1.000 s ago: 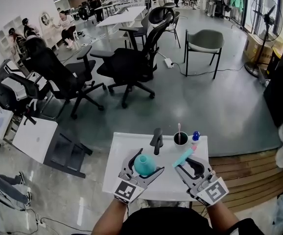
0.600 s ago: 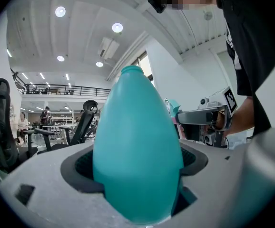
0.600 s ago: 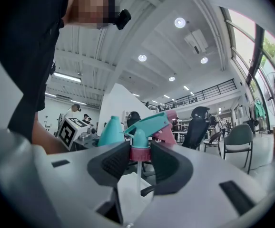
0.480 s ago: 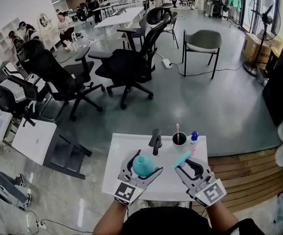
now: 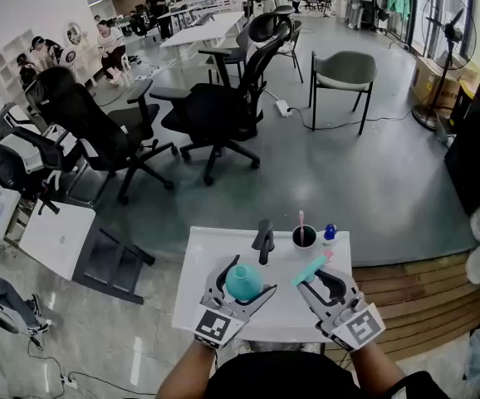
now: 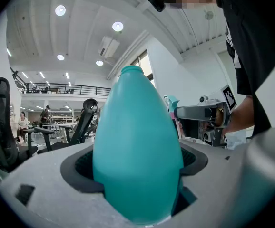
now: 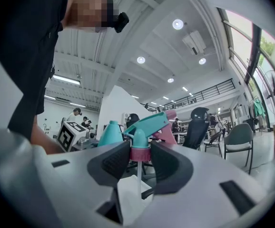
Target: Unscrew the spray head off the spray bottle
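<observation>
We hold the teal spray bottle (image 5: 244,283) in the left gripper (image 5: 242,274), low and left of centre in the head view. The jaws are clamped on the bottle's fat body. In the left gripper view the bottle (image 6: 137,151) fills the middle of the frame, its narrow neck at the top bare and uncapped.

The spray head (image 5: 311,267) is off the bottle and sits in the right gripper (image 5: 319,279), just right of centre in the head view. It is near the bottle but apart from it. In the right gripper view the two dark pads (image 7: 116,163) pinch the pink collar (image 7: 140,153) under the teal trigger top. A thin clear dip tube (image 7: 138,179) hangs free below the collar.

Both tools hover over a small white table (image 5: 198,256) at the bottom of the head view. A dark upright object (image 5: 265,239), a black cup (image 5: 306,237) and a small blue-capped bottle (image 5: 330,233) line its far edge. Black office chairs (image 5: 215,115) and a grey chair (image 5: 348,69) stand on the grey floor in the upper half.
</observation>
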The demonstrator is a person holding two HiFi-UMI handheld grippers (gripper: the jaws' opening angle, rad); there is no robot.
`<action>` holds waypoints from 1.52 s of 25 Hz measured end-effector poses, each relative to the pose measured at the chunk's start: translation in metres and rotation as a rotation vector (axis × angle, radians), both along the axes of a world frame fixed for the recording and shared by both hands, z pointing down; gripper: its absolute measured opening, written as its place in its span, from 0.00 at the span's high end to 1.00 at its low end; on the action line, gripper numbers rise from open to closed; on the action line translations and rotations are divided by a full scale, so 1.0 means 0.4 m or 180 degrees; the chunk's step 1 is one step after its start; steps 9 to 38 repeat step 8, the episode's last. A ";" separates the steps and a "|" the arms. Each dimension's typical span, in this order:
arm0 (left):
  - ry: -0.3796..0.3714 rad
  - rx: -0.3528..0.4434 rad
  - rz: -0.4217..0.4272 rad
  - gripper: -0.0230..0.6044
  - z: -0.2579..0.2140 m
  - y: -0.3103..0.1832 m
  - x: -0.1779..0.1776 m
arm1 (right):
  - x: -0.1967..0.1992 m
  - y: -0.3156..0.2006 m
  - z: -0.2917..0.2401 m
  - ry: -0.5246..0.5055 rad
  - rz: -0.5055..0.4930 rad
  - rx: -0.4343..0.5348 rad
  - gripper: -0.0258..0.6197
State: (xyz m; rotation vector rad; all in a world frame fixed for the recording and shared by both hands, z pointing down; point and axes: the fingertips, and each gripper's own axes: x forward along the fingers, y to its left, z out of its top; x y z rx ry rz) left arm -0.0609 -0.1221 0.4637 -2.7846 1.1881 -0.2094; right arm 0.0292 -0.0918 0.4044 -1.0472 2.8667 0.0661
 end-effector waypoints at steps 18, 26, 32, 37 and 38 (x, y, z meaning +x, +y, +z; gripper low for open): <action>0.0002 -0.0020 -0.0019 0.25 0.007 -0.002 -0.004 | 0.007 -0.007 -0.005 -0.0031 0.0042 0.0028 0.74; 0.0002 -0.0020 -0.0019 0.25 0.007 -0.002 -0.004 | 0.007 -0.007 -0.005 -0.0031 0.0042 0.0028 0.74; 0.0002 -0.0020 -0.0019 0.25 0.007 -0.002 -0.004 | 0.007 -0.007 -0.005 -0.0031 0.0042 0.0028 0.74; 0.0002 -0.0020 -0.0019 0.25 0.007 -0.002 -0.004 | 0.007 -0.007 -0.005 -0.0031 0.0042 0.0028 0.74; 0.0002 -0.0020 -0.0019 0.25 0.007 -0.002 -0.004 | 0.007 -0.007 -0.005 -0.0031 0.0042 0.0028 0.74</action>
